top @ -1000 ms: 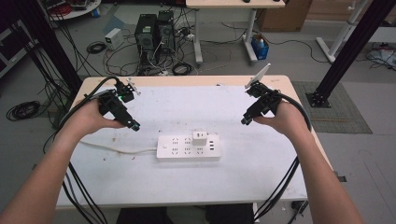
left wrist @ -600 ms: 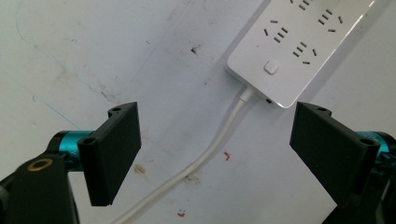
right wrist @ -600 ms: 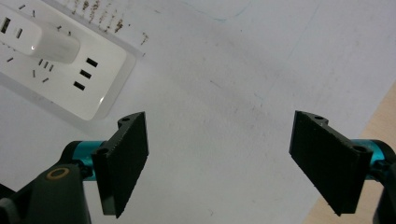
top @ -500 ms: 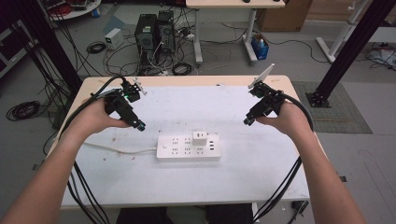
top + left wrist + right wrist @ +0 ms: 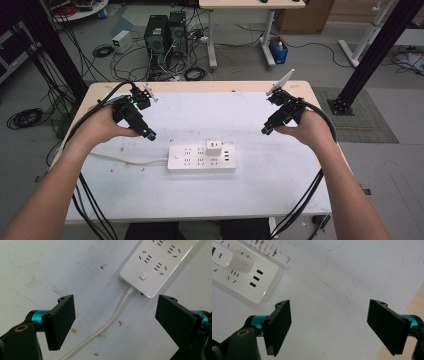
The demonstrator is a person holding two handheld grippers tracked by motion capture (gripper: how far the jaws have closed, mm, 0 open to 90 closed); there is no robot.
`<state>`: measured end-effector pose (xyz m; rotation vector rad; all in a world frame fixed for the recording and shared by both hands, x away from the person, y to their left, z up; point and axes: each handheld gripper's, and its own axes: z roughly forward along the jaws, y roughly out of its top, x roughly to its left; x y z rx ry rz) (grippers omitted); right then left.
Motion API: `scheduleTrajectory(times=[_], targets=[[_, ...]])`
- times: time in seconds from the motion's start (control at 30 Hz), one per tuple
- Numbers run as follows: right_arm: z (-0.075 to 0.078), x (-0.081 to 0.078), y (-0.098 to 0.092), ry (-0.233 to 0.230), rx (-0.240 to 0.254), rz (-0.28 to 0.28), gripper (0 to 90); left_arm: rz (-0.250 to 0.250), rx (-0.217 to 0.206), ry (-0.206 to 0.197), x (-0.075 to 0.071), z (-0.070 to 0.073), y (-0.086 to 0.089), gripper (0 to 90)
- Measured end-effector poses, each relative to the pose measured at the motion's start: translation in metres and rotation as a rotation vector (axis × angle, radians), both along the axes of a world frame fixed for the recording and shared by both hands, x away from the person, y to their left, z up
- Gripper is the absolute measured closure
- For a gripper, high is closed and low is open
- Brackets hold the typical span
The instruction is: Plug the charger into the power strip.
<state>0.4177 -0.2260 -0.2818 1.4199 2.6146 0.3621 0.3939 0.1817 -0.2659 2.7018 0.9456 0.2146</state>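
My left tongs (image 5: 150,135) and right tongs (image 5: 265,131) both gape wide, gripping nothing, hovering over the counter (image 5: 300,190) toward its left and right edges. Between them, near the middle, lies the power strip (image 5: 195,159) with a white charger (image 5: 214,147) plugged in.

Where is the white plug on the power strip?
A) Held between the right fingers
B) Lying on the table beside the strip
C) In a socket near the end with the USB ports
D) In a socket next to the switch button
C: the plug sits in the power strip just beside its USB ports, far from the cord end.
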Motion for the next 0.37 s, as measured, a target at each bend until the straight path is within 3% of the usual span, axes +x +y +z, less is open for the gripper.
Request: scheduleTrajectory(times=[0.23, 0.37], targets=[[0.0001, -0.0015, -0.0009, 0.001, 0.001, 0.005, 19.2, 0.002, -0.003, -0.002, -0.0003, 0.0009, -0.0013, 16.6], [0.0027, -0.0026, -0.0033, -0.021, 0.012, 0.006, 19.2, 0.01, -0.009, -0.016, 0.0006, 0.0016, 0.0, 16.6]])
